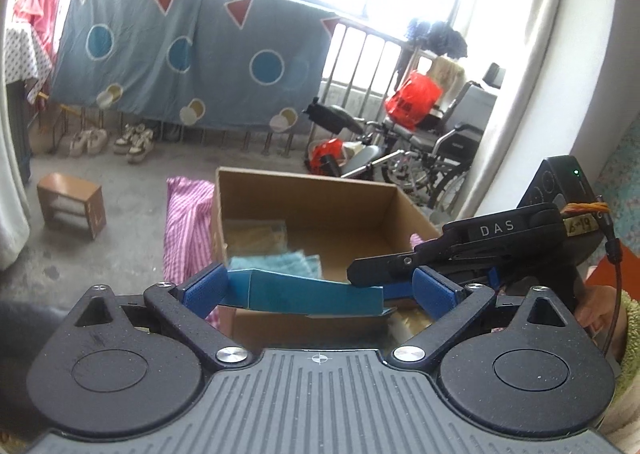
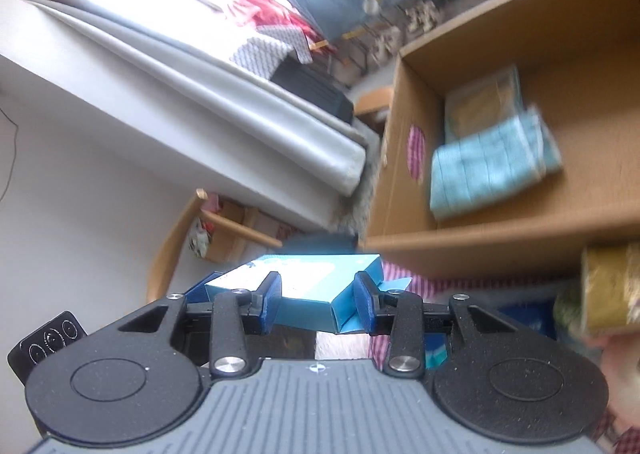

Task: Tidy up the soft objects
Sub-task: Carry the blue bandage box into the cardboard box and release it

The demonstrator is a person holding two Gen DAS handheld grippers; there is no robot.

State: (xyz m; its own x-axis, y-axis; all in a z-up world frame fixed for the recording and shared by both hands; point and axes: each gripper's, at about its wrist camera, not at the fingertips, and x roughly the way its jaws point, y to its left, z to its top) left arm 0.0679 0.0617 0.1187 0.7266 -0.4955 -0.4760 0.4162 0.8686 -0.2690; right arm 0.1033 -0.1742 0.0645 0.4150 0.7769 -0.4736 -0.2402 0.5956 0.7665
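Right wrist view: cardboard box (image 2: 520, 221), already stocked with a folded blue towel (image 2: 492, 169) and a yellowish one (image 2: 484, 105). Teal carton (image 2: 304, 290) is pinched by right gripper (image 2: 316, 308) and left gripper (image 1: 318, 288) together, held near the box, not yet stowed.

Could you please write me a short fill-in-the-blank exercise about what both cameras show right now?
1. The right gripper is shut on a small ____ carton.
2. The folded blue towel lies inside a ____ box.
3. Beside that box lies a cloth striped white and ____.
4. A red bag rests on a ____.

Missing words: blue; cardboard; pink; wheelchair
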